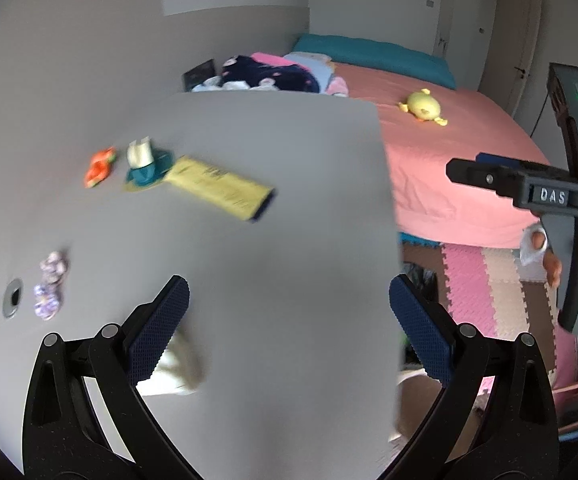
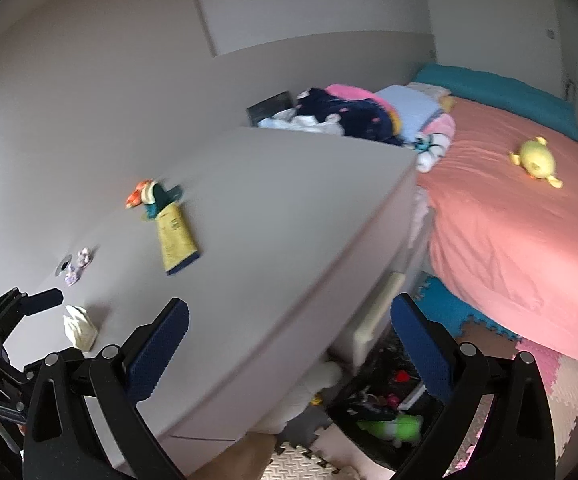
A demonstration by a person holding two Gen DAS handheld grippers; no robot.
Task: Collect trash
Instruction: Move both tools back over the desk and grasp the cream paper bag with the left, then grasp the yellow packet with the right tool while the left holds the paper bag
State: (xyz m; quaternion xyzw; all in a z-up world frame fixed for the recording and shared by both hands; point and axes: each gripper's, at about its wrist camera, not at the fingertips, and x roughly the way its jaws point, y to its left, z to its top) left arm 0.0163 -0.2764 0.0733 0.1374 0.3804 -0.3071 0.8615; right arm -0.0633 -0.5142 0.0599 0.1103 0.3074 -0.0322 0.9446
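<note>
On the grey desk (image 1: pixel 273 240) lie a yellow packet (image 1: pixel 219 186) with a dark end, an orange wrapper (image 1: pixel 99 167), a teal wrapper with a cream scrap (image 1: pixel 145 164), two purple crumpled bits (image 1: pixel 51 286) and a crumpled white tissue (image 1: pixel 175 368). My left gripper (image 1: pixel 289 320) is open, its left pad just over the tissue. My right gripper (image 2: pixel 289 334) is open and empty, over the desk's right edge. The same yellow packet (image 2: pixel 177 244), tissue (image 2: pixel 80 327) and orange wrapper (image 2: pixel 139 193) show in the right wrist view.
A round cable hole (image 1: pixel 13 297) sits in the desk at left. A bed with a pink sheet (image 1: pixel 449 160), a yellow plush (image 1: pixel 423 107) and piled clothes (image 1: pixel 273 74) stands behind. A black bin (image 2: pixel 381 412) with rubbish sits on the foam-mat floor (image 1: pixel 485 284) below the desk.
</note>
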